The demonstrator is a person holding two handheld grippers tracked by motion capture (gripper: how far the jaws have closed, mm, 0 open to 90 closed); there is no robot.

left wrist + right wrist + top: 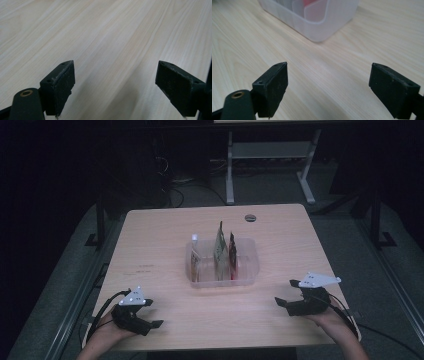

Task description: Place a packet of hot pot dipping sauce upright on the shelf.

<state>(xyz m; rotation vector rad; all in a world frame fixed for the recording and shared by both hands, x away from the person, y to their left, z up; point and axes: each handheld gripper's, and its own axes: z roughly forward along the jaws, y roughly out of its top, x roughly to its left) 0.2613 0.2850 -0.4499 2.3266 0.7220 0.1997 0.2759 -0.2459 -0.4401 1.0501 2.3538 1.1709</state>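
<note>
A clear plastic bin (pixel 250 251) stands in the middle of the light wooden table (pixel 150 245). Three packets stand upright in it: a pale one (pixel 195 255) at the left, a green one (pixel 220 251) in the middle, a red one (pixel 232 254) at the right. My left gripper (pixel 152 320) rests low at the table's near left, jaws wide apart over bare wood (pixel 112 50), holding nothing. My right gripper (pixel 284 301) sits at the near right, open and empty, pointing toward the bin's corner (pixel 317 25), which lies a short way beyond its fingertips.
A round grey cable port (pixel 250 217) is set into the table's far edge. Behind the table stands a white metal frame (pixel 270 160) on the dark floor. Bare wood surrounds the bin on every side.
</note>
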